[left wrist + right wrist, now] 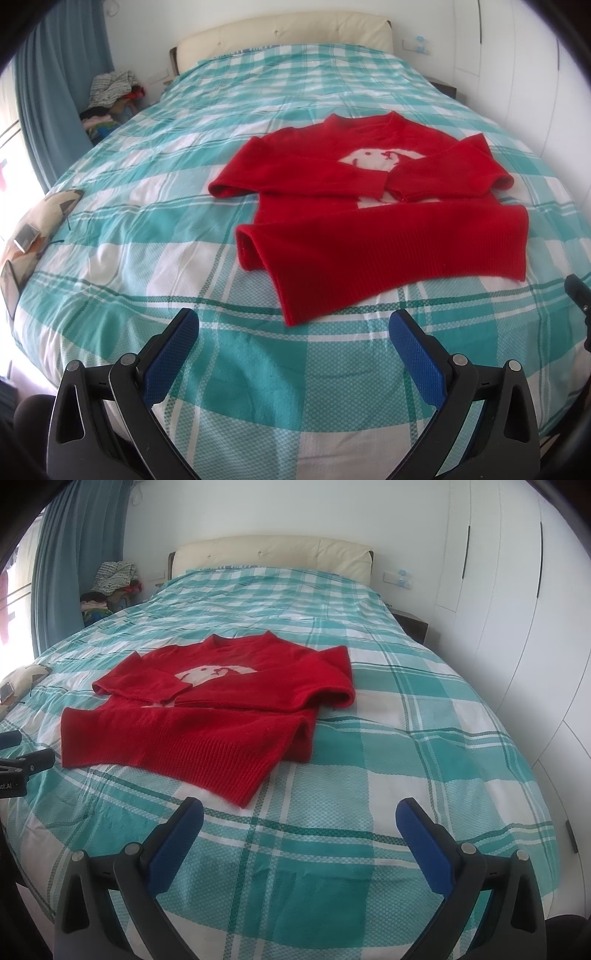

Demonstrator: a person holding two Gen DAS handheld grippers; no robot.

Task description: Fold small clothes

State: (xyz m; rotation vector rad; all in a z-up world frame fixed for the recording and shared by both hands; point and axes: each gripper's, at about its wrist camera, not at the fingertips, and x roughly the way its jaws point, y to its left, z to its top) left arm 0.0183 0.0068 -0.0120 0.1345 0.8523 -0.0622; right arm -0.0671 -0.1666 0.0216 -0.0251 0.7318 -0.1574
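A small red knitted sweater [354, 229] with a white animal face on its chest lies flat on the bed, both sleeves folded across the front. The right wrist view shows the same sweater [207, 723] to the left of centre. My left gripper [293, 325] stands open just short of the sweater's ribbed hem, nothing between its blue pads. My right gripper [299, 812] is open too, with the hem's near corner just beyond its left finger. The other gripper's black body [22, 768] shows at that view's left edge.
The bed carries a teal and white checked cover [147, 206] and a cream headboard [280, 35]. A pile of clothes [110, 96] sits at the far left by blue curtains. A patterned cushion [33, 229] lies at the left edge. White wardrobe doors [517, 590] line the right.
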